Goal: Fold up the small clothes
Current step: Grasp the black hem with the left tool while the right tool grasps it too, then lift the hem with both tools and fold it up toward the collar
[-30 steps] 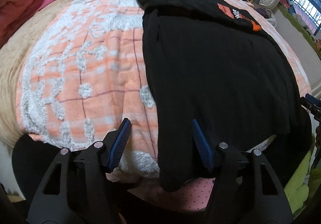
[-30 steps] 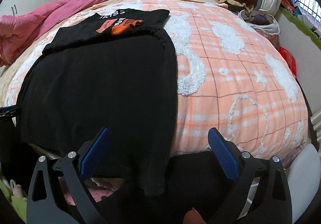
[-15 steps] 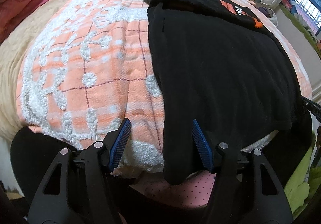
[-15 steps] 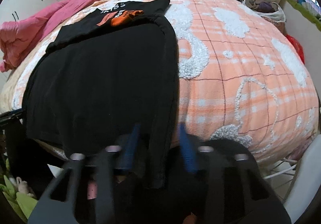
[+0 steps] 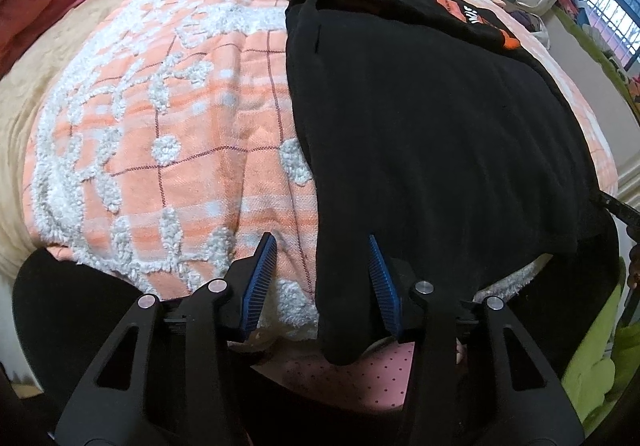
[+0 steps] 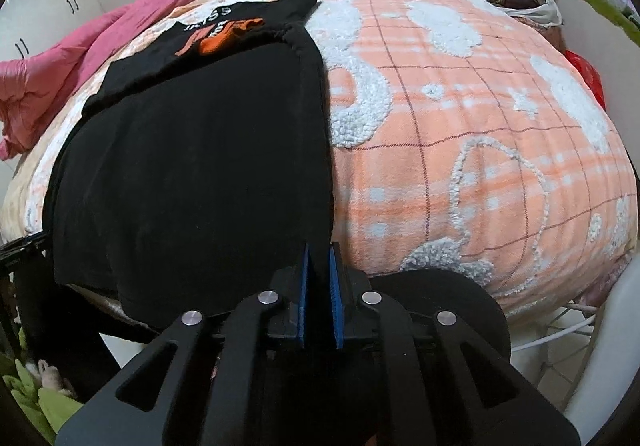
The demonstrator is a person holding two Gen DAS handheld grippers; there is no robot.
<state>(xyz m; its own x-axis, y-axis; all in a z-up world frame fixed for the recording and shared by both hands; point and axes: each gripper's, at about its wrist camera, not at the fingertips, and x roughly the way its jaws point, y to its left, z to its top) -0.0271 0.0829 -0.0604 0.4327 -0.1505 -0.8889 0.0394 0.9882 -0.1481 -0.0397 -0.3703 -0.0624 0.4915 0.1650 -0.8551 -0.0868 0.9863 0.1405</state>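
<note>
**Right gripper clamps the near hem corner; left one waits spread**

Since a second ago the right gripper (image 6: 318,286) has gone from wide apart to nearly closed, its blue pads pinching the near edge of the black garment (image 6: 200,150) on that side. The left gripper (image 5: 320,278) has barely changed: its fingers stay spread, with the garment's other near corner hanging between them, close to the right-hand pad and not yet gripped.

The step in hand looks like taking hold of both near corners before the first fold. The next move probably calls for the left fingers to close on the cloth between them, then both to lift together.

The garment lies flat on the orange checked blanket (image 6: 460,126), long axis running straight away from the fingers, its printed end (image 6: 224,30) farthest off and the near hem drooping over the bed edge under the fingertips
</note>
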